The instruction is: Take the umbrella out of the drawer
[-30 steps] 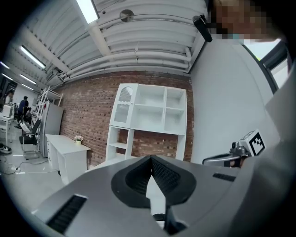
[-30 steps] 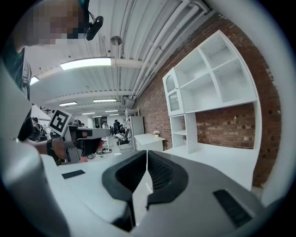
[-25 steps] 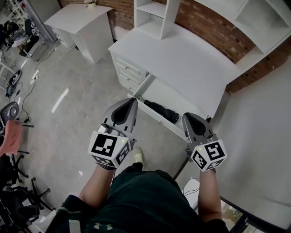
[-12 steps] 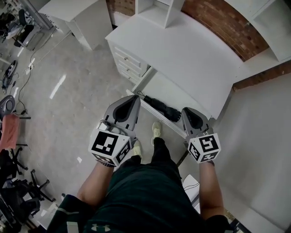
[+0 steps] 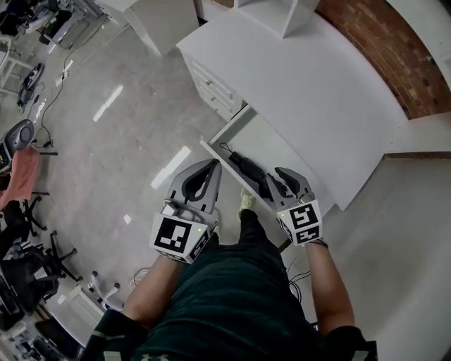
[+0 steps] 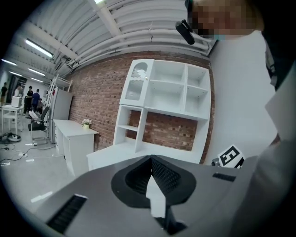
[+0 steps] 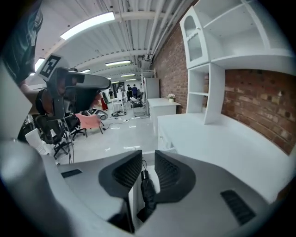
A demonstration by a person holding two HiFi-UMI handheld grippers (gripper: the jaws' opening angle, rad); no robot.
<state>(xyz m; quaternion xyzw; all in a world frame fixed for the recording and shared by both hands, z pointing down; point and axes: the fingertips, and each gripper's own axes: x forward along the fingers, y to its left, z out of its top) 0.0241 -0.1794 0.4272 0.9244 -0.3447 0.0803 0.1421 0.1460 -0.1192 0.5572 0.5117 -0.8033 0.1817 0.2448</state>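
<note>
A black folded umbrella (image 5: 246, 169) lies in the open white drawer (image 5: 259, 135) under the desk top (image 5: 317, 92). In the right gripper view the umbrella (image 7: 148, 189) shows through the gap between the jaws, further down, untouched by the pads. My right gripper (image 5: 282, 173) hangs just over the umbrella's near end, its jaws a little apart and opening. My left gripper (image 5: 211, 165) is left of the drawer's front corner, over the floor, shut with nothing in it. The left gripper (image 6: 151, 158) points at the desk and shelves.
A stack of small drawers (image 5: 211, 83) fills the desk's left side. A white shelf unit (image 5: 303, 10) stands at the back of the desk against a brick wall (image 5: 416, 63). My legs and a shoe (image 5: 245, 202) are just before the drawer. Office chairs (image 5: 21, 275) stand at far left.
Both grippers came down and forward toward the drawer. The right one now sits over the umbrella's near end with its jaws slightly parted; earlier it was back from the drawer.
</note>
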